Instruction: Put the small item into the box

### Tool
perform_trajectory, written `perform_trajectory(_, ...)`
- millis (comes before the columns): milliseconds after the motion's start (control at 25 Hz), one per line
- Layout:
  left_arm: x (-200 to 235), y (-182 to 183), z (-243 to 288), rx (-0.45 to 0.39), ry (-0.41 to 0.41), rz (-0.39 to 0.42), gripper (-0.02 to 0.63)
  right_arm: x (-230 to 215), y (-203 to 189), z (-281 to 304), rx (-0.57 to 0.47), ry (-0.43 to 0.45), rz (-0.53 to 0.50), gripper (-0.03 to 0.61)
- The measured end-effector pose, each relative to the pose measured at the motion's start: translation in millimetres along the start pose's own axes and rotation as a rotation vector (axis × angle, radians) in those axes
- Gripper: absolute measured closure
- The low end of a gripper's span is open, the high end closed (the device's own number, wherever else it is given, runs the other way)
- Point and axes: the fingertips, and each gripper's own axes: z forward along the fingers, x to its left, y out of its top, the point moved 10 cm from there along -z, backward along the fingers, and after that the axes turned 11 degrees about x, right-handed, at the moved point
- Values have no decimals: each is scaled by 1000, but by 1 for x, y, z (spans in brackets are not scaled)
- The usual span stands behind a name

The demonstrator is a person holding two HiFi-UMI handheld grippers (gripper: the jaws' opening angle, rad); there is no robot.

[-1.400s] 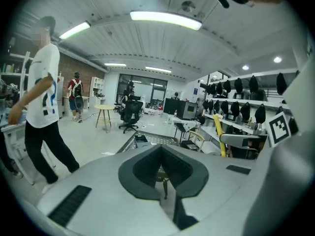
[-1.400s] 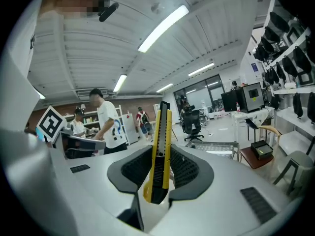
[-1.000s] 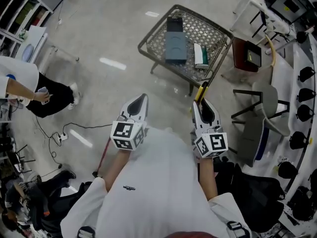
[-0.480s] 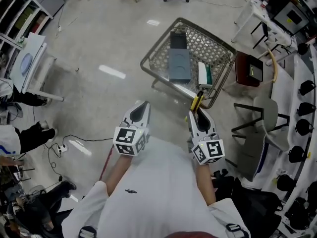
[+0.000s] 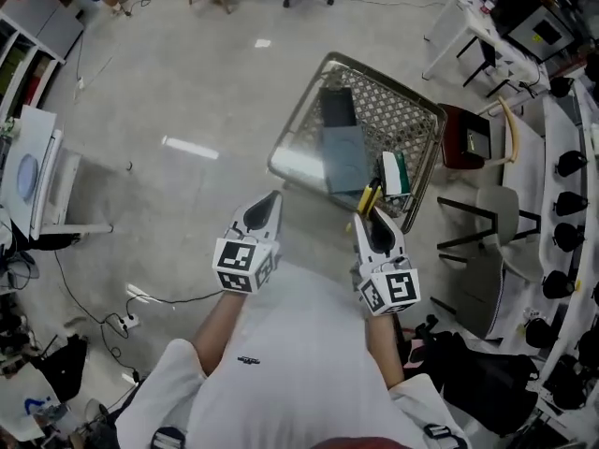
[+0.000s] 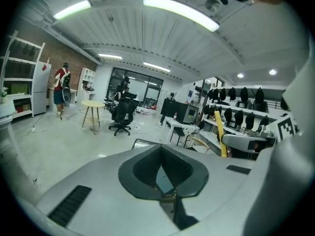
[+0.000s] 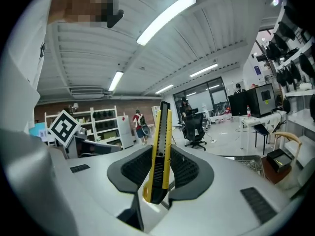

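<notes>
Clamping a yellow knife [image 7: 160, 151] upright in fingers [image 7: 187, 168] of the right gripper [image 5: 372, 211], at the table's [image 5: 281, 164] near rim. Holding the left gripper [image 5: 266, 206] short of that rim, fingers closed, empty. Box [image 5: 346, 155] flat mid-table; bare floor [image 5: 187, 92] left of it.

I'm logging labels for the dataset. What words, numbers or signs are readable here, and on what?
No readable text.
Shirt logo: too small to read.
Green-and-white pack on the wire table: print blurred.
Yellow utility knife: no print visible.
Markers on left hand-held gripper and right hand-held gripper: square patterns, no words.
</notes>
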Motion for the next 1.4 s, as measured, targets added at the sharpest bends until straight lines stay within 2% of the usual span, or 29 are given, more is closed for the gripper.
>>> perform_trajectory(240, 72, 48, 27, 2, -72, 50, 611, 17, 21, 73, 16, -77, 43, 471)
perform_trajectory(560, 137, 79, 44, 8, -114, 40, 611, 31, 46, 137, 11, -125, 51, 471)
perform_trajectory(880, 128, 99, 88, 40, -141, 47, 611, -11, 59, 165, 25, -123, 49, 471)
perform_trajectory(1400, 113, 121, 132, 57, -108, 39, 611, -65, 73, 200, 63, -69, 16, 471)
